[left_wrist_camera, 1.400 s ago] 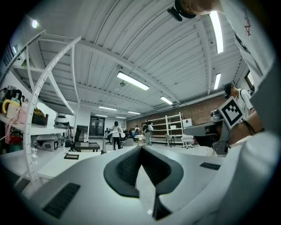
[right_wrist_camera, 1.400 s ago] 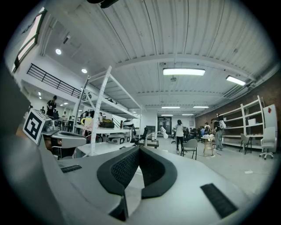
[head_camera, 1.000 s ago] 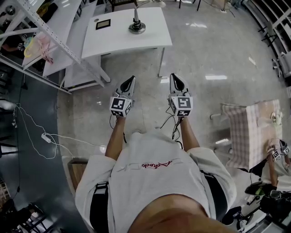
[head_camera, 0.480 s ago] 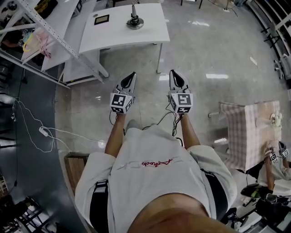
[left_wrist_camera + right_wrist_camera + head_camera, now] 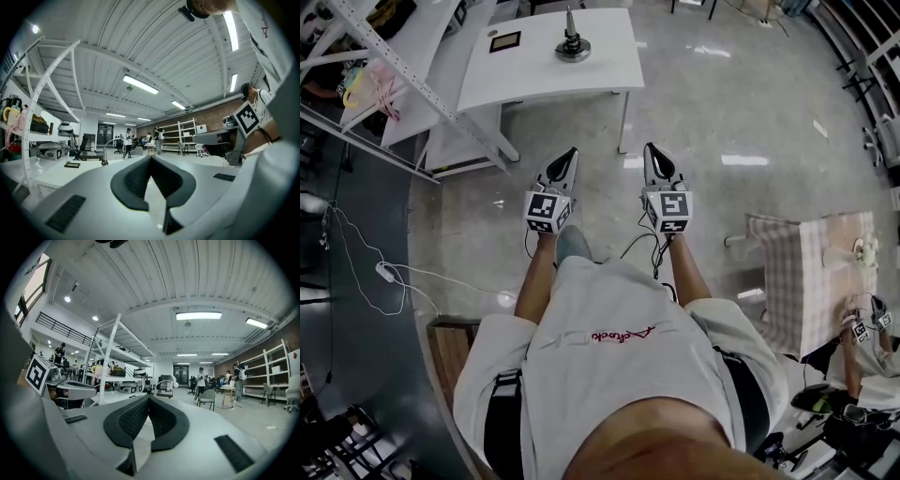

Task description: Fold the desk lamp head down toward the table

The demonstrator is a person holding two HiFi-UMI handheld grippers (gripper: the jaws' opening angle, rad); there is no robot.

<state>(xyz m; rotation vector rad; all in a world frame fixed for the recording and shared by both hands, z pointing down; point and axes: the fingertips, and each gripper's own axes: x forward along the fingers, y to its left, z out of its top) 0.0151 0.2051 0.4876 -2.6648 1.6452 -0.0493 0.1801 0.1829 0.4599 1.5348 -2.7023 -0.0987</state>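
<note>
The desk lamp (image 5: 571,45) stands upright on a round base on the white table (image 5: 581,80) at the top of the head view. In the left gripper view the lamp (image 5: 104,157) is small and far off, its thin arm arching right. The right gripper view shows the lamp's white head (image 5: 174,383) beyond the jaws. My left gripper (image 5: 571,154) and right gripper (image 5: 649,149) are held side by side over the floor, well short of the table. Both point level toward it and are shut on nothing. The shut left jaws (image 5: 150,157) and right jaws (image 5: 148,397) fill each gripper view.
A small dark framed panel (image 5: 505,40) lies on the table left of the lamp. A white metal shelving rack (image 5: 412,84) stands to the left, a cable (image 5: 384,277) runs on the floor, and a checked-cloth table (image 5: 811,272) is at right. People stand far back (image 5: 201,380).
Both grippers have edged a little forward, still shut. A knee has come into view beneath the left arm, and the table has shifted slightly left in the head view.
</note>
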